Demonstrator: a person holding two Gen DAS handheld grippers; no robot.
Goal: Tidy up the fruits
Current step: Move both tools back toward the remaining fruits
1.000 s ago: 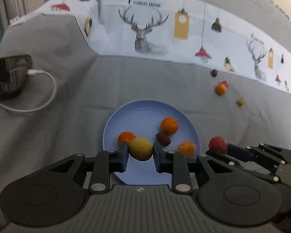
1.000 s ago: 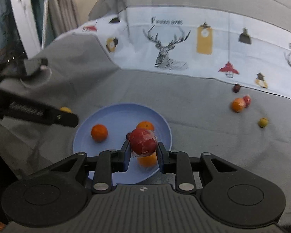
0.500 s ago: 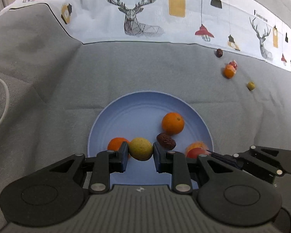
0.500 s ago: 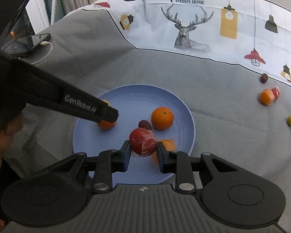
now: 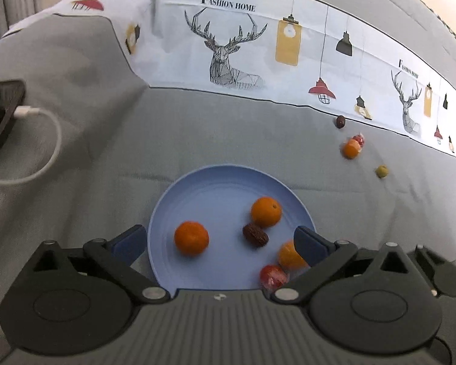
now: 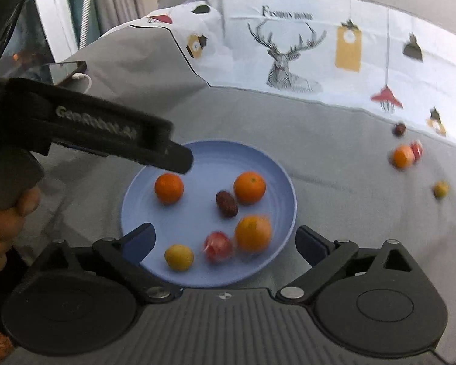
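A blue plate (image 5: 219, 179) (image 6: 276, 182) lies on the grey cloth. It holds three oranges (image 6: 169, 188) (image 6: 249, 187) (image 6: 253, 233), a dark date (image 6: 226, 203), a red fruit (image 6: 218, 247) and a yellow-green fruit (image 6: 179, 257). My left gripper (image 5: 219, 243) is open and empty over the plate's near side; the yellow-green fruit is hidden in its view. My right gripper (image 6: 225, 243) is open and empty above the plate's near rim. The left gripper's body (image 6: 100, 127) crosses the right wrist view.
Loose fruits lie at the far right on the cloth: a date (image 5: 340, 121), an orange (image 5: 350, 149) beside a red fruit (image 5: 359, 138), and a small green fruit (image 5: 381, 171). A phone (image 5: 0, 112) with a white cable (image 5: 45, 140) lies at the left.
Both grippers opened. The yellow-green fruit and the red fruit dropped onto the plate. Both grippers pulled back and up a little.
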